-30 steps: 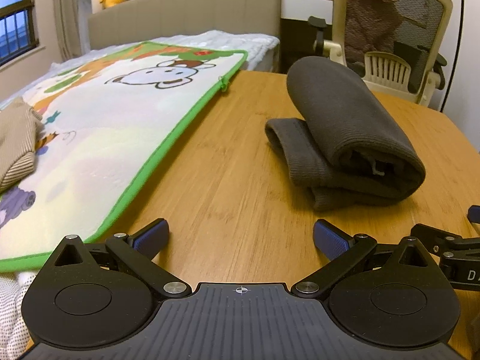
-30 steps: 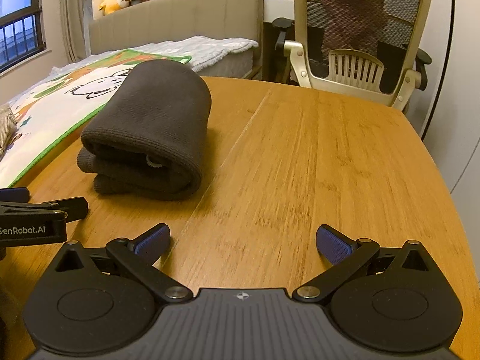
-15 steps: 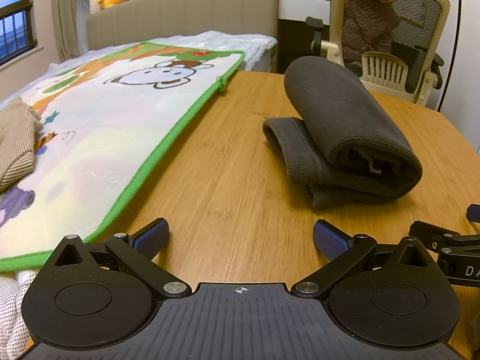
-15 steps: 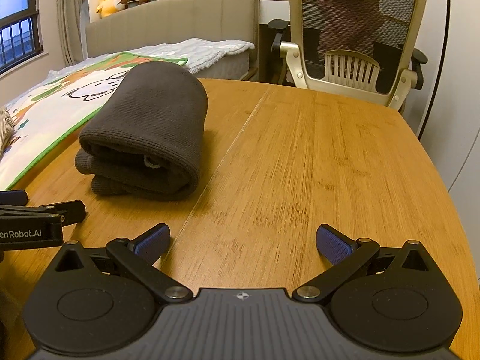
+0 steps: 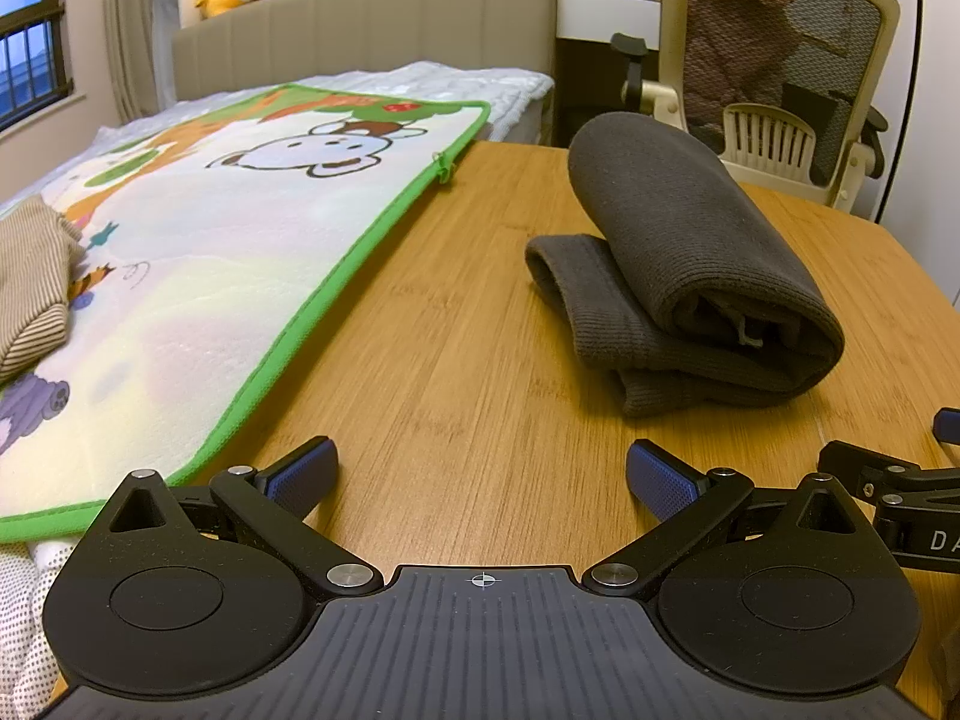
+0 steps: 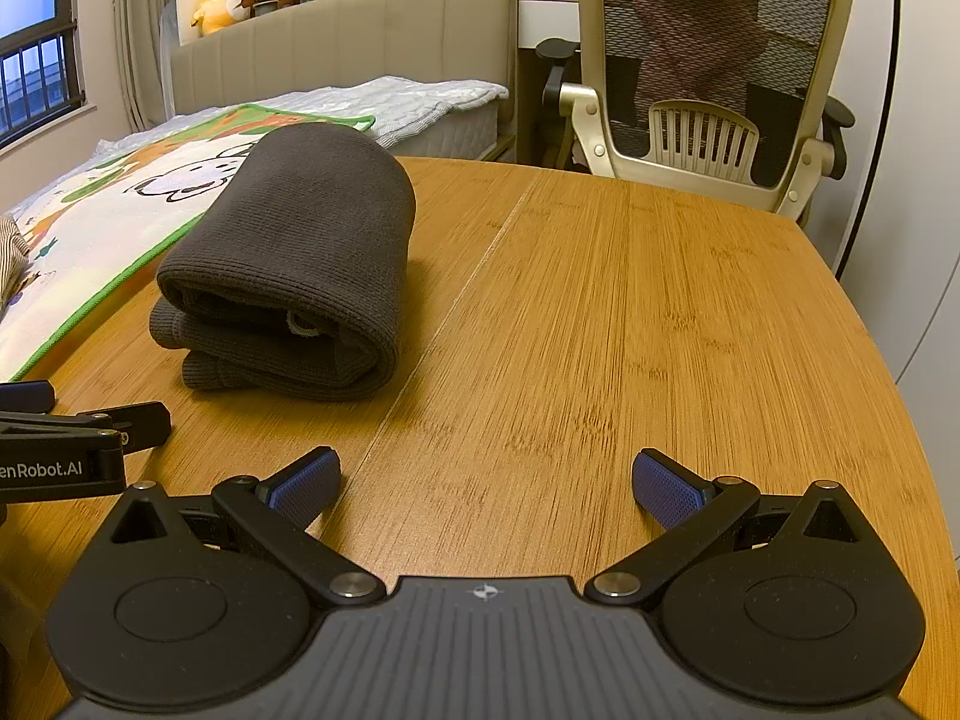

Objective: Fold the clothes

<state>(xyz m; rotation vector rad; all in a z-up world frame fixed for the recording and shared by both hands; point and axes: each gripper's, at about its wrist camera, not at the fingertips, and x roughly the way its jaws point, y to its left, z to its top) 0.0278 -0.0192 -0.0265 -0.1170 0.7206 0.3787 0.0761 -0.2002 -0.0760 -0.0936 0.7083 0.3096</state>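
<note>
A dark grey knitted garment (image 5: 684, 264) lies folded in a thick bundle on the wooden table (image 5: 456, 360); it also shows in the right wrist view (image 6: 300, 264). My left gripper (image 5: 482, 474) is open and empty, low over the table, short of the bundle and to its left. My right gripper (image 6: 486, 480) is open and empty over bare wood, to the right of the bundle. A striped beige garment (image 5: 30, 282) lies crumpled on the cartoon mat at the far left.
A green-edged cartoon mat (image 5: 198, 252) covers the table's left side. A mesh office chair (image 6: 708, 72) stands behind the table's far edge. A bed (image 6: 372, 96) lies beyond. A white dotted cloth (image 5: 24, 612) hangs at the near left corner.
Both grippers have drifted slightly backward and stay open. The folded grey garment has not moved.
</note>
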